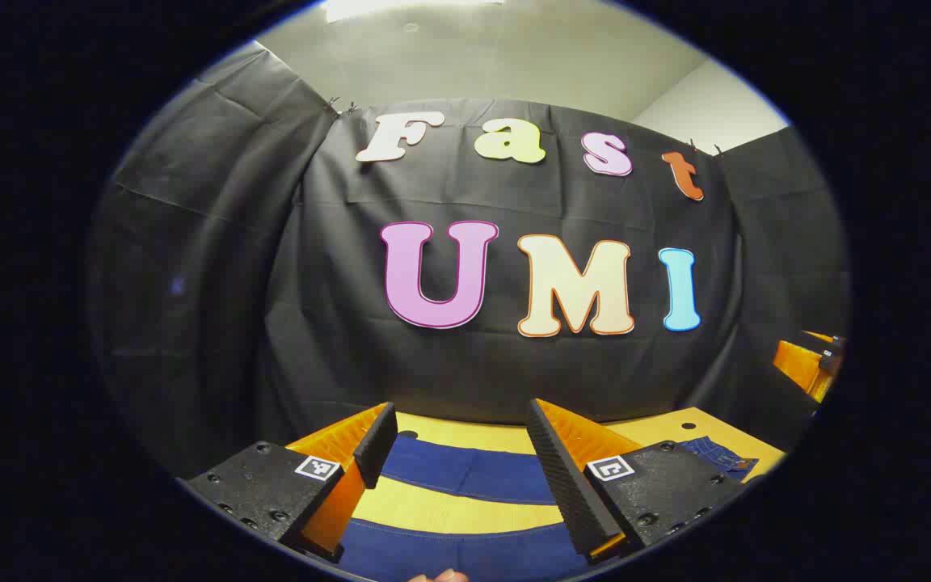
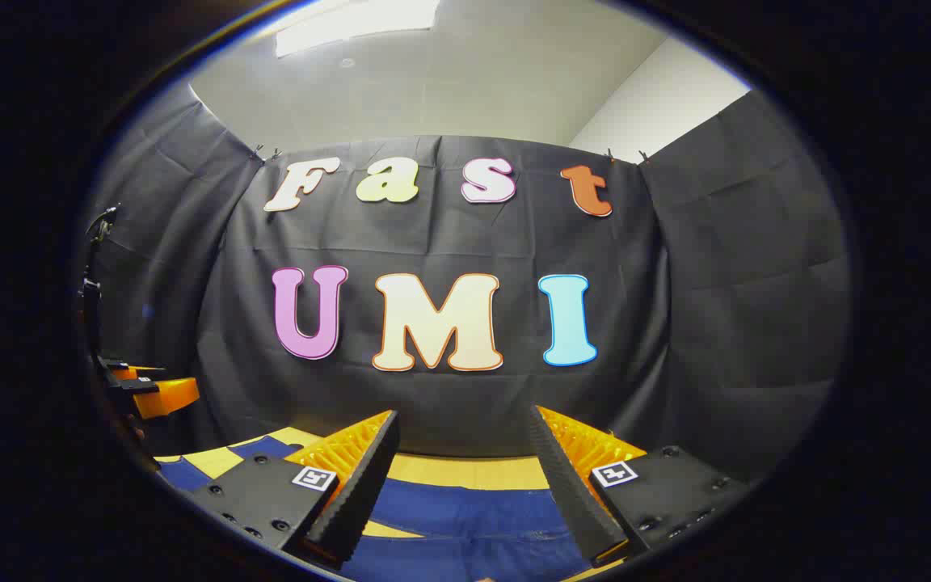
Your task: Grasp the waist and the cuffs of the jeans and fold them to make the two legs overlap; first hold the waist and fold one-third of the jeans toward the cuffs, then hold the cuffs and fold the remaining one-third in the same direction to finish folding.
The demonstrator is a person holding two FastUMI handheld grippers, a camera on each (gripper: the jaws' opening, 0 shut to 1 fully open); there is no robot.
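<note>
Jaws on both tools stand released, holding nothing: my left gripper [image 1: 461,453] and right gripper [image 2: 461,457] hover above the jeans [image 1: 465,473], which lie spread flat on the yellow table [image 1: 453,511]. I judge each should descend squarely, pinching waist and cuff edges through both layers.

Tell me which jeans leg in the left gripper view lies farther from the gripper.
The upper blue band, nearer the black cloth wall. A strip of yellow table separates it from the other leg, which lies lowest, between the open fingers of the left gripper.
</note>
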